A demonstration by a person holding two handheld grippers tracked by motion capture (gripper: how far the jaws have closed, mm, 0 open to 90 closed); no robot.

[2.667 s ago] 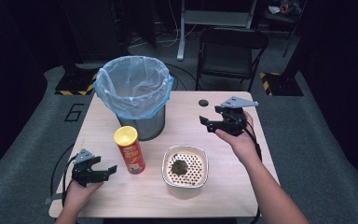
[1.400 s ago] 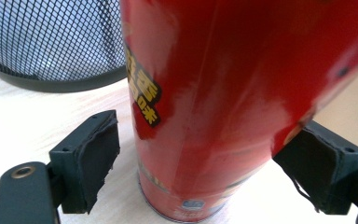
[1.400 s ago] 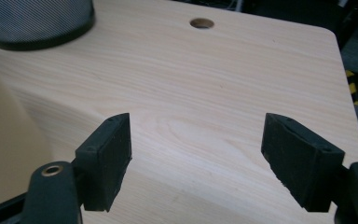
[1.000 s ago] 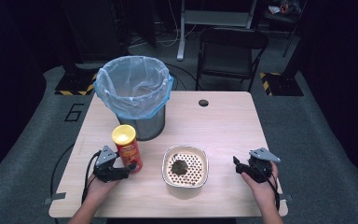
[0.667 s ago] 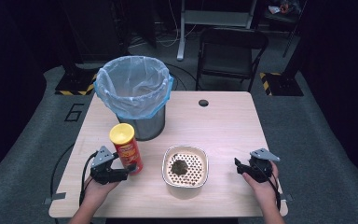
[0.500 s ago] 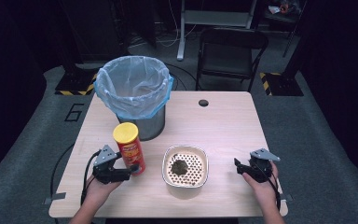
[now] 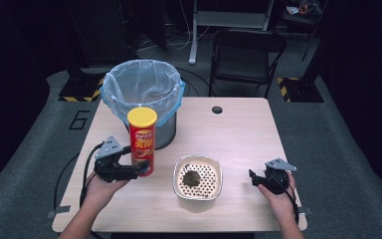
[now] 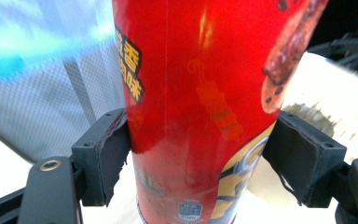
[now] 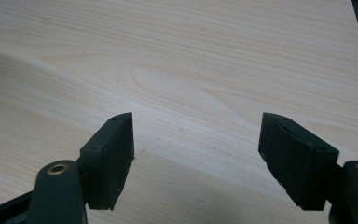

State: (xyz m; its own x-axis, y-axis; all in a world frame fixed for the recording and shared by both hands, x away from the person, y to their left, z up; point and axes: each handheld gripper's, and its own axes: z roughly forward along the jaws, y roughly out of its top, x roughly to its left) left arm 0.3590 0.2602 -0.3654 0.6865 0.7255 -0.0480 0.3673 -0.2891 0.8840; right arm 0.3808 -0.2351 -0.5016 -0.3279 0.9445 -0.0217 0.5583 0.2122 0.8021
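A red chip can point(image 7: 142, 142) with a yellow lid stands upright in the air just in front of the bin, held near its base by my left gripper point(image 7: 140, 169). In the left gripper view both pads press the can point(image 8: 200, 93) from either side, so my left gripper point(image 8: 196, 149) is shut on it. My right gripper point(image 7: 252, 178) rests low at the table's front right. Its jaws stand open over bare wood, with nothing between them in the right gripper view point(image 9: 198, 149).
A metal bin point(image 7: 142, 87) lined with a blue bag stands at the table's back left. A white perforated bowl point(image 7: 197, 159) holding a dark clump point(image 7: 192, 177) sits front centre. A small black cap point(image 7: 217, 110) lies further back. A chair point(image 7: 248, 55) stands behind the wooden table point(image 7: 238, 139).
My left gripper reached the can, shut on it and lifted it up toward the bin. My right gripper came down from back right to the front right and now holds still.
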